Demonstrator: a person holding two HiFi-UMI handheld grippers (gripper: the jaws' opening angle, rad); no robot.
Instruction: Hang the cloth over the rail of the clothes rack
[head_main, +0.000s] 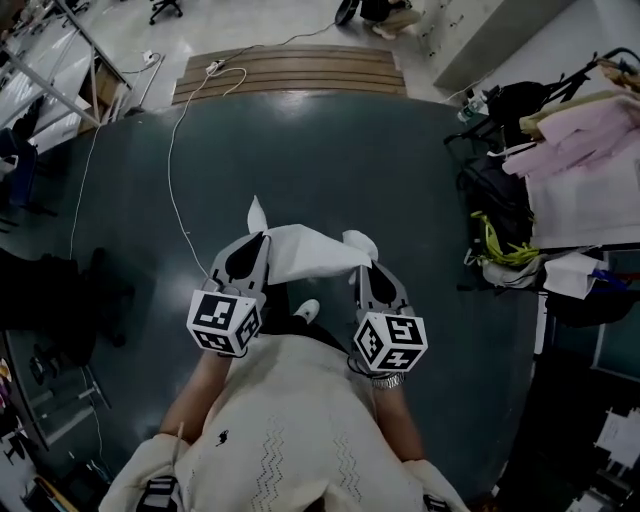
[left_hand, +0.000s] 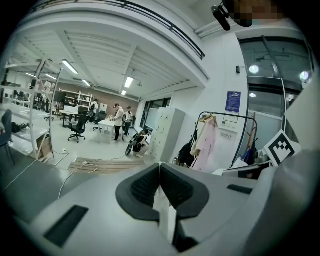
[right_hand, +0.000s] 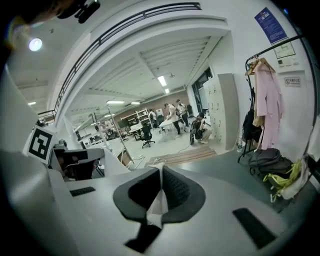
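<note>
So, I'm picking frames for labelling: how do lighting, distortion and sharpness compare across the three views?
Head view: dim overall, the dark floor underexposed, the white cloth clear against it, edges bowed. Left gripper view: heavy fisheye, black corners, bright ceiling lights, room fairly sharp. Right gripper view: same fisheye, glare from a lamp at upper left.

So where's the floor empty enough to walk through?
The dark floor straight ahead is bare, bordered by the white cable on the left and the wooden ramp beyond. The right side is crowded: bags and hanging clothes.
</note>
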